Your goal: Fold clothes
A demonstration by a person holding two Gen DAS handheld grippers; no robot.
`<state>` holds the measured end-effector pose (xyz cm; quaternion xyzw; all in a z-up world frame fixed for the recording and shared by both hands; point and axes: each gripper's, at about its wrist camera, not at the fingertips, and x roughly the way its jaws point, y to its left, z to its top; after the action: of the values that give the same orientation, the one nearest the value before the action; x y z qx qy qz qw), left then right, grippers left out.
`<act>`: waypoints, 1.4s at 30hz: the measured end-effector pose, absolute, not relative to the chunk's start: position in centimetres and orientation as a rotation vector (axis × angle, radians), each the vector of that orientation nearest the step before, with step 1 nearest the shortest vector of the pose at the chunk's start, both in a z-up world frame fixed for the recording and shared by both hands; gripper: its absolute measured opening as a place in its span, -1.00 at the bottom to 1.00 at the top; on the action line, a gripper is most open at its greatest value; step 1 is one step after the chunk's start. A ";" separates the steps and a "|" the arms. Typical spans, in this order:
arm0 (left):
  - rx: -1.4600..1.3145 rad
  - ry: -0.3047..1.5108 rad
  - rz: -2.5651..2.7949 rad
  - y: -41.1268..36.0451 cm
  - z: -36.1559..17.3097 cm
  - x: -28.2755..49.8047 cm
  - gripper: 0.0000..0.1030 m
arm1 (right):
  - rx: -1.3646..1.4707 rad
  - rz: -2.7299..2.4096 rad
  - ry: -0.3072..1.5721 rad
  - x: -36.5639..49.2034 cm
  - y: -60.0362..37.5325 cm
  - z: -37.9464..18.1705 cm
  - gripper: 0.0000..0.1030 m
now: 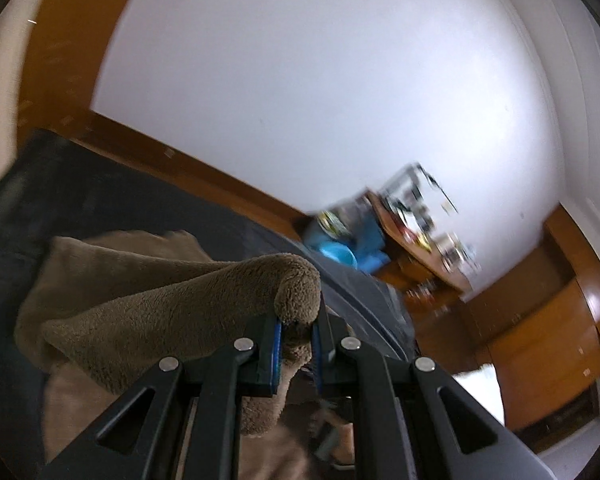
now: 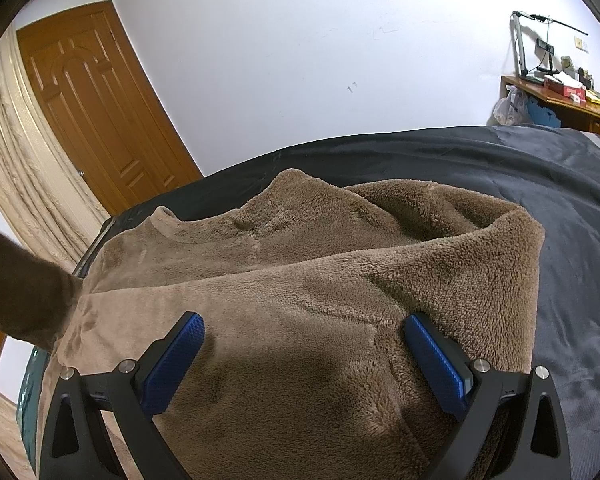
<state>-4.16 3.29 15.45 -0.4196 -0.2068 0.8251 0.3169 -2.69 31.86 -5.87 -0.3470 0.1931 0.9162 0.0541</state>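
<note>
The brown fleece top (image 2: 300, 280) covers most of the near side of the bed (image 2: 560, 208). It lies in a big lump, and a high fold stands up on its right side. The open right tongs (image 2: 304, 360) sit over the top with its cloth between the fingers. To the right of the top and behind it, the dark bed is bare. The desk (image 2: 560, 96), far right of the top, is full of small things

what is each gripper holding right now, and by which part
Left gripper: shut on a bunched fold of the brown fleece garment. Right gripper: open, holding nothing.
</note>
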 end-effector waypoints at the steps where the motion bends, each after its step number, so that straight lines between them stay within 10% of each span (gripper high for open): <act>1: -1.119 -0.539 2.147 4.8 14.9 -4.5 -0.75 | -1.055 2.783 0.588 -2.7 31.9 -5.9 0.99; 10: -1.326 -0.438 1.928 15.2 7.7 -6.4 -0.57 | -1.052 2.797 0.671 -2.7 32.7 -6.1 0.99; 15: -1.314 -0.402 1.908 15.7 6.5 -5.4 0.50 | -1.051 2.799 0.692 -2.7 32.9 -6.1 0.99; 33: -1.243 -0.262 2.546 0.8 0.8 -7.0 0.56 | -0.769 2.891 1.137 0.4 36.4 -4.0 0.99; 42: -1.371 -0.491 2.579 -4.3 -4.7 -10.1 0.56 | -1.052 2.851 0.836 -1.5 34.4 -5.8 0.90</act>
<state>-10.11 -4.34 -4.70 -0.4612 -0.1653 0.8671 0.0898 -1.48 34.38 -5.78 -0.3338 0.2652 0.9046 -0.0050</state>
